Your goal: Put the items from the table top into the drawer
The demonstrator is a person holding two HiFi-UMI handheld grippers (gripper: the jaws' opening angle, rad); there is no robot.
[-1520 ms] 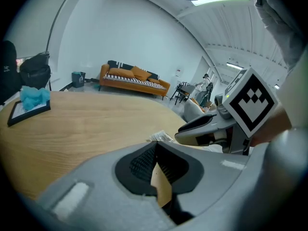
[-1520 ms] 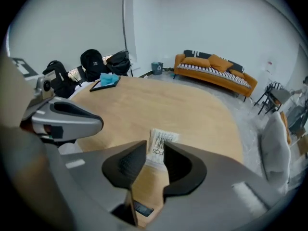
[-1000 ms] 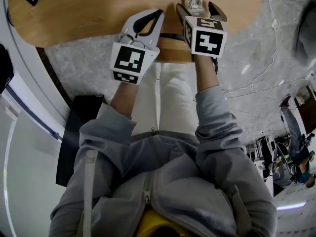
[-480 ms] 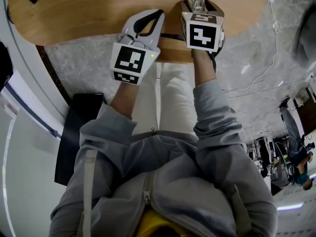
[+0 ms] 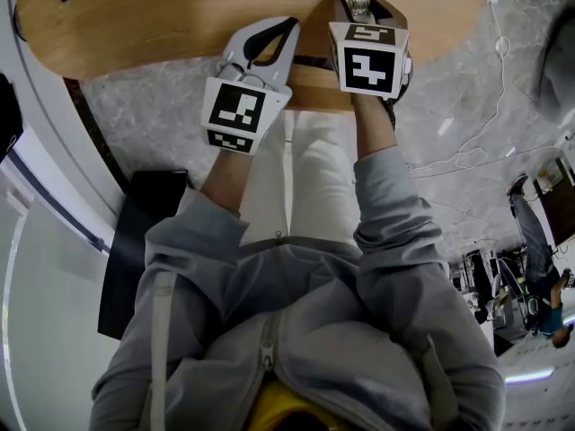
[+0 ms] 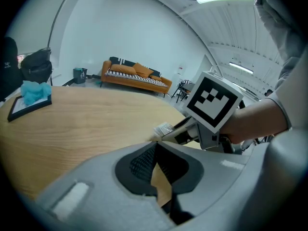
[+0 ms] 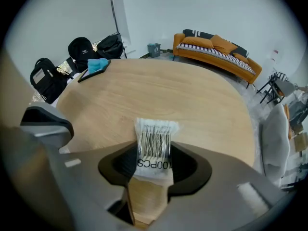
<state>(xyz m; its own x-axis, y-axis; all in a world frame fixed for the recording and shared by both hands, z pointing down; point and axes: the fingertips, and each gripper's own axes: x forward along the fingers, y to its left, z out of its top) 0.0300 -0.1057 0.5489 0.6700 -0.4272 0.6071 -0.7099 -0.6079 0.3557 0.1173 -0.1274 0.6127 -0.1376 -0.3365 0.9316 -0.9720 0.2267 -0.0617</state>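
Round pale-wood table (image 5: 135,25) in a bright white room. My right gripper (image 7: 153,154) points steeply down at its near edge. Its jaws have just been closing and now pinch the sides of a small clear packet (image 7: 154,143) with a barcode label. My left gripper (image 6: 155,147) sits beside it, jaws pressed together, empty. I'm at the grasping step. Next, I judge, comes a firm lift, then a short carry to the drawer (image 5: 314,92) — apparently just under the table edge.

Matt, smooth wood-grain table (image 7: 192,105); glossy, crinkled clear plastic packet (image 7: 154,146).
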